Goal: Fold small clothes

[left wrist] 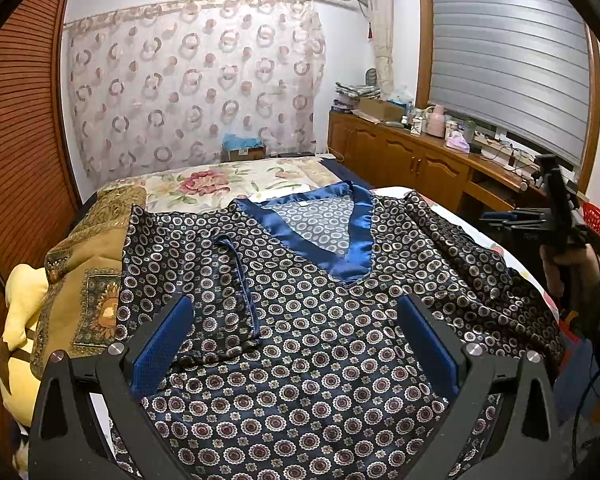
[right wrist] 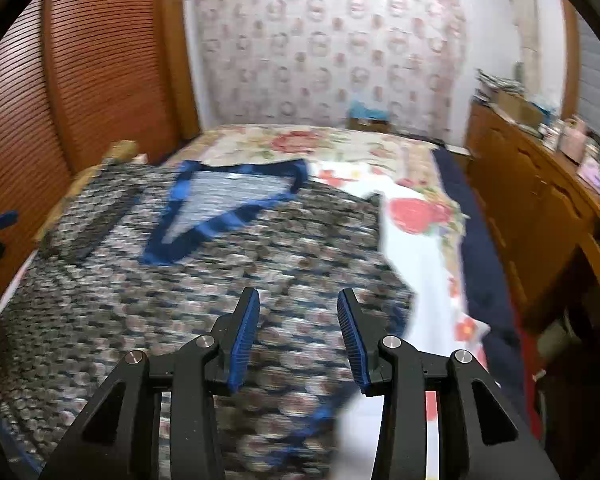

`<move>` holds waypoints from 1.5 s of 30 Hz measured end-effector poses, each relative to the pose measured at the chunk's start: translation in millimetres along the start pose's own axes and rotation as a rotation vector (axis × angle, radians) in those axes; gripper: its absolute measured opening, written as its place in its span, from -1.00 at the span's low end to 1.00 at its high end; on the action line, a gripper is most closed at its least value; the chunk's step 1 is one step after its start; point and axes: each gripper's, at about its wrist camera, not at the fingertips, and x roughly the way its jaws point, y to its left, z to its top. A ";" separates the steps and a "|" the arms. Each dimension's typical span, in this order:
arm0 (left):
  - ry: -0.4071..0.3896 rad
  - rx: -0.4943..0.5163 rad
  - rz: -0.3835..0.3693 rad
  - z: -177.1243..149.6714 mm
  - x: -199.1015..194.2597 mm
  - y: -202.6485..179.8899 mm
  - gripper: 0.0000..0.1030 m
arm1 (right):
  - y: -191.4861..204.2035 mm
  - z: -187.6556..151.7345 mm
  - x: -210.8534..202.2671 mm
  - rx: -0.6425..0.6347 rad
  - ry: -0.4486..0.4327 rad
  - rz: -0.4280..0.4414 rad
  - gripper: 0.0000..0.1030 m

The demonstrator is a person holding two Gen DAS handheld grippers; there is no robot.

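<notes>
My left gripper (left wrist: 296, 344) hangs over the lower front of the shirt (left wrist: 320, 320), its blue pads spread wide apart with nothing between them. The shirt lies face up on the bed (left wrist: 220, 184), dark navy with small ringed flower medallions, a shiny blue V-neck band (left wrist: 356, 240) and one sleeve folded inward across the chest on its left side. My right gripper (right wrist: 298, 336) hovers above the shirt's right hem area, near its edge, fingers parted and empty; that view is motion-blurred.
</notes>
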 end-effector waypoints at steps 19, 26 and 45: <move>0.021 0.016 0.001 -7.5 4.4 -7.9 0.99 | -40.9 -18.2 57.6 0.121 0.132 -0.026 0.00; 0.019 0.014 0.009 -9.3 3.7 -6.9 0.99 | -38.8 -16.3 46.4 0.079 0.105 0.001 -0.92; 0.018 -0.016 0.020 -14.2 -0.4 8.2 0.99 | 10.1 25.1 28.6 -0.024 0.009 -0.074 -0.28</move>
